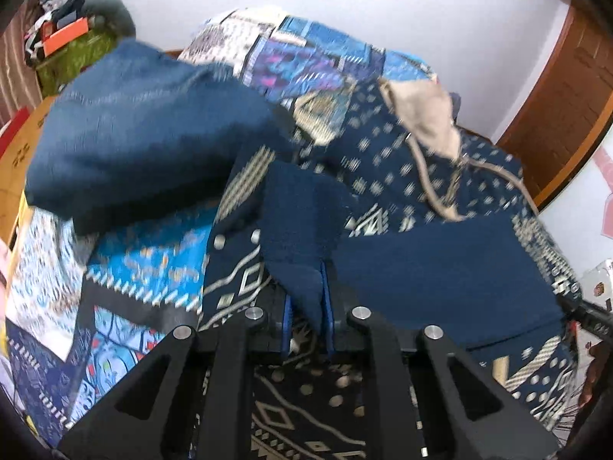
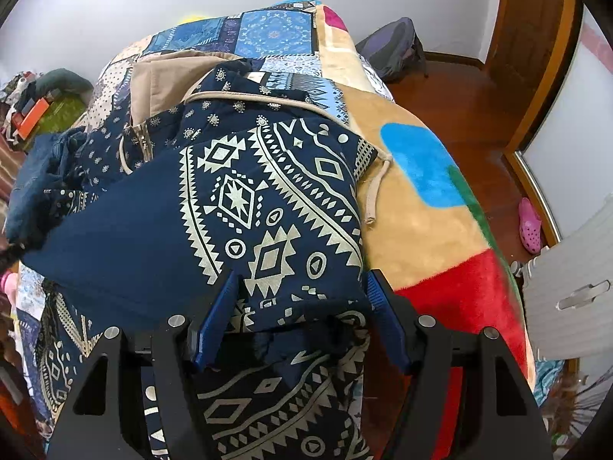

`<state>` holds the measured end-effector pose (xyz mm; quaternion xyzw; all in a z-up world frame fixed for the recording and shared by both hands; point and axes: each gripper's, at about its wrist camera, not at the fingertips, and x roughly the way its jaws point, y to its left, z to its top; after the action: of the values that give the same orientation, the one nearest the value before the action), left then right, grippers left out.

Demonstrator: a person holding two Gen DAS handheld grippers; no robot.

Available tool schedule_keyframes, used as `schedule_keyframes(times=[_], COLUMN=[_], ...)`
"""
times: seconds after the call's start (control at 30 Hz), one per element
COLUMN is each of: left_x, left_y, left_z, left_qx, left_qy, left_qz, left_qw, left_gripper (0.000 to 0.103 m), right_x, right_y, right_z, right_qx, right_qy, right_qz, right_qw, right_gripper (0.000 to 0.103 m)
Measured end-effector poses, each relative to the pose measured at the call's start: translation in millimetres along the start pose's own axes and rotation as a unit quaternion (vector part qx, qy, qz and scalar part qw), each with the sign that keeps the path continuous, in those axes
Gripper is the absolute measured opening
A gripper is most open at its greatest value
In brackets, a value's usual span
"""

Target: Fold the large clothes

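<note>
A large navy hoodie with a cream tribal print, beige hood lining and drawstrings lies spread on the bed. In the left wrist view my left gripper is shut on a fold of its plain navy cloth, which stands up between the blue pads and hides the tips. The picture is blurred by motion. My right gripper is held open over the folded printed part near the hem, with its blue fingers straddling the cloth and not pinching it.
A blue denim garment lies bunched on the patchwork bedspread beside the hoodie. A beige, red and blue fleece blanket covers the bed's right side. A backpack and a pink shoe are on the wooden floor. Cluttered boxes sit far left.
</note>
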<state>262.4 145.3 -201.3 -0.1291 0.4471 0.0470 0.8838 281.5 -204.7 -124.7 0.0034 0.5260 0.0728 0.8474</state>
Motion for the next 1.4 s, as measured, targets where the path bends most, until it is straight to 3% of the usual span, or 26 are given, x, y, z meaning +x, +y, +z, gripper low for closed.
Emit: schedule_keyframes(times=[0.1, 0.17, 0.23, 0.3, 0.37, 0.53, 0.7, 0.9, 1.1, 1.23, 1.4], left_x=[4, 3, 2, 3, 2, -2, -16, -43, -51, -41, -9], left_y=[2, 5, 7, 15, 27, 54, 56, 29, -9, -35, -65], left_z=[-10, -14, -17, -23, -28, -40, -27, 17, 68, 101, 137], left_qx=[0.009, 0.013, 0.025, 0.041, 0.036, 0.02, 0.012, 0.016, 0.042, 0.071, 0.092], left_qy=[-0.004, -0.006, -0.013, -0.016, -0.012, 0.022, 0.017, -0.035, -0.081, -0.094, -0.083], left_qz=[0.026, 0.037, 0.08, 0.146, 0.162, 0.153, 0.139, 0.089, 0.054, 0.034, 0.009], left_qw=[0.9996, 0.9992, 0.9964, 0.9883, 0.9861, 0.9878, 0.99, 0.9953, 0.9944, 0.9924, 0.9922], left_gripper=[0.018, 0.027, 0.031, 0.041, 0.058, 0.06, 0.06, 0.065, 0.068, 0.072, 0.072], right_x=[-2, -3, -4, -5, -6, -5, -9, -27, -39, -38, -28], right_y=[0, 1, 2, 3, 4, 4, 7, 15, 26, 34, 43], right_z=[-2, -2, -3, -4, -4, -4, 5, 33, 74, 100, 130], right_qx=[-0.003, -0.003, -0.004, -0.005, -0.005, -0.004, -0.013, -0.039, -0.065, -0.079, -0.086], right_qy=[0.001, 0.001, 0.0, -0.002, -0.004, -0.005, -0.011, -0.057, -0.105, -0.124, -0.13], right_qz=[-0.005, -0.007, -0.011, -0.015, -0.016, -0.016, -0.015, -0.011, -0.007, -0.004, 0.019], right_qw=[1.0, 1.0, 1.0, 1.0, 1.0, 1.0, 1.0, 0.998, 0.992, 0.989, 0.988], right_gripper=[0.065, 0.065, 0.065, 0.065, 0.065, 0.065, 0.065, 0.065, 0.065, 0.065, 0.065])
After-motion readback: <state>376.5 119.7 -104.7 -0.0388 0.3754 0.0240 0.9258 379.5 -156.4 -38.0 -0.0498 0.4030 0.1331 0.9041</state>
